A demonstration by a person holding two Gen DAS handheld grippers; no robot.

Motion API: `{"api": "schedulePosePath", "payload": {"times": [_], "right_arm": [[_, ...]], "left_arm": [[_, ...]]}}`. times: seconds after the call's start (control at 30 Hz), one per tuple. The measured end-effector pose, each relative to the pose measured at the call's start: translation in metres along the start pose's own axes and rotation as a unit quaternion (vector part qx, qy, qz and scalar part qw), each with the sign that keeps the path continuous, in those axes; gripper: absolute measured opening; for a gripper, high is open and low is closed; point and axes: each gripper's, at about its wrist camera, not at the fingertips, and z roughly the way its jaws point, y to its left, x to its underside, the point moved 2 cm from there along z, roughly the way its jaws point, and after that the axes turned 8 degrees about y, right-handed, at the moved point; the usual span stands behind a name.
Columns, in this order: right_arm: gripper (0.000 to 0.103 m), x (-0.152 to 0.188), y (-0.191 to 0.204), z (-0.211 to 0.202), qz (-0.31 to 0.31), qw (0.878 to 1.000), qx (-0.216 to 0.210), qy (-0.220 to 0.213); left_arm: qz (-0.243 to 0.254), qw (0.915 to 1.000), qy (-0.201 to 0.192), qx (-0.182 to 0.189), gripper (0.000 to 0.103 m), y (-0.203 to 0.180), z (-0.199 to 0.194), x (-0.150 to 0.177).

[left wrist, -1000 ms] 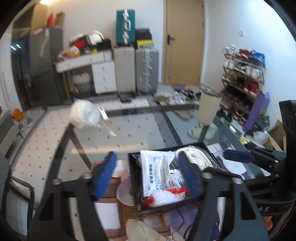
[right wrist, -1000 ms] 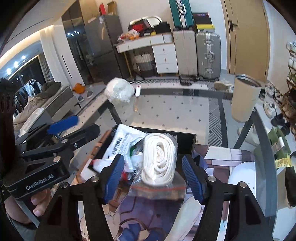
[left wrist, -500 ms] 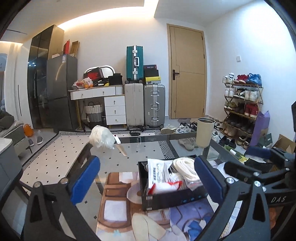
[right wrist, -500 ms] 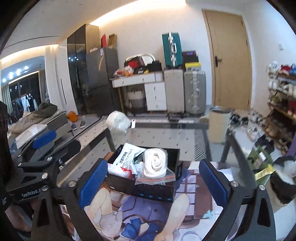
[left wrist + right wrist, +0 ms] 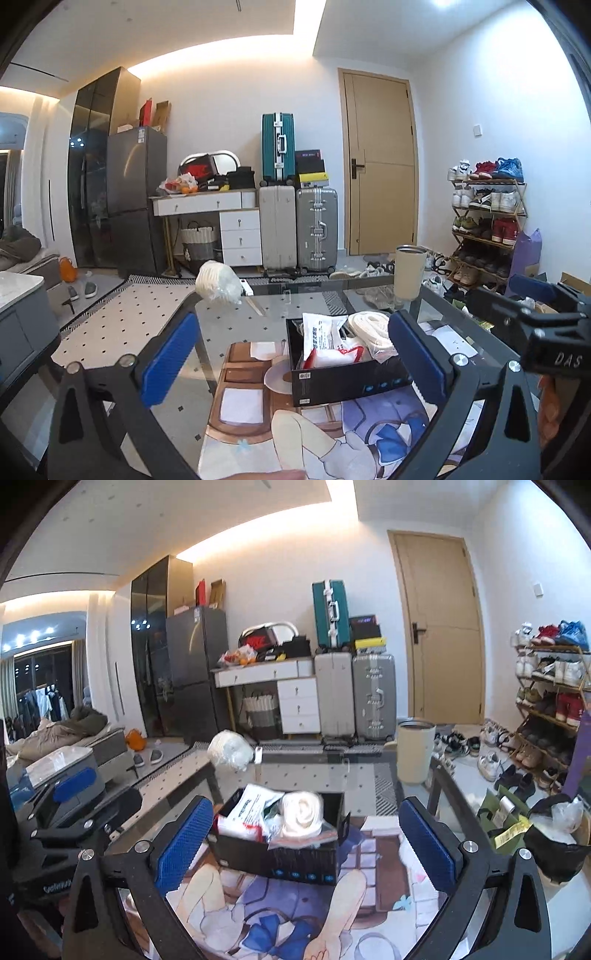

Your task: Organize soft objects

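A black box (image 5: 343, 382) stands on the printed mat (image 5: 258, 406) of a glass table. In it lie a white printed packet (image 5: 321, 338) and a bagged coil of white rope (image 5: 369, 326). A white bagged bundle (image 5: 218, 284) rests at the table's far left edge. My left gripper (image 5: 291, 343) is open, back from the box, with nothing between its blue pads. The right wrist view shows the same box (image 5: 280, 864), packet (image 5: 251, 805), coil (image 5: 301, 812) and bundle (image 5: 231, 747). My right gripper (image 5: 306, 827) is open too, short of the box and empty.
A beige tumbler (image 5: 408, 271) stands at the table's far right edge. A black bag with white stuffing (image 5: 554, 845) and a green packet (image 5: 498, 812) sit at the right. Each gripper shows in the other's view: the right gripper (image 5: 532, 295) and the left gripper (image 5: 99, 794).
Both grippers have drawn back from the box and tipped up toward level. Their jaws have spread wide. The packet and rope coil stay in the box.
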Motion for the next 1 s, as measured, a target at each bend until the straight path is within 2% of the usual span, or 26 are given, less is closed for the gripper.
{"api": "schedulePosePath", "payload": {"times": [0.27, 0.47, 1.0], "right_arm": [[0.102, 0.001, 0.007, -0.005, -0.020, 1.000, -0.001, -0.011], [0.102, 0.001, 0.011, -0.008, -0.028, 0.999, -0.002, -0.020], [0.102, 0.006, 0.013, -0.006, -0.031, 0.999, -0.003, -0.014]], "left_arm": [[-0.004, 0.9999, -0.009, 0.009, 0.103, -0.001, -0.005, -0.003], [-0.005, 0.9999, -0.013, 0.002, 0.103, -0.001, -0.008, -0.003], [-0.006, 0.9999, -0.012, -0.003, 0.103, 0.001, -0.007, -0.003]]}}
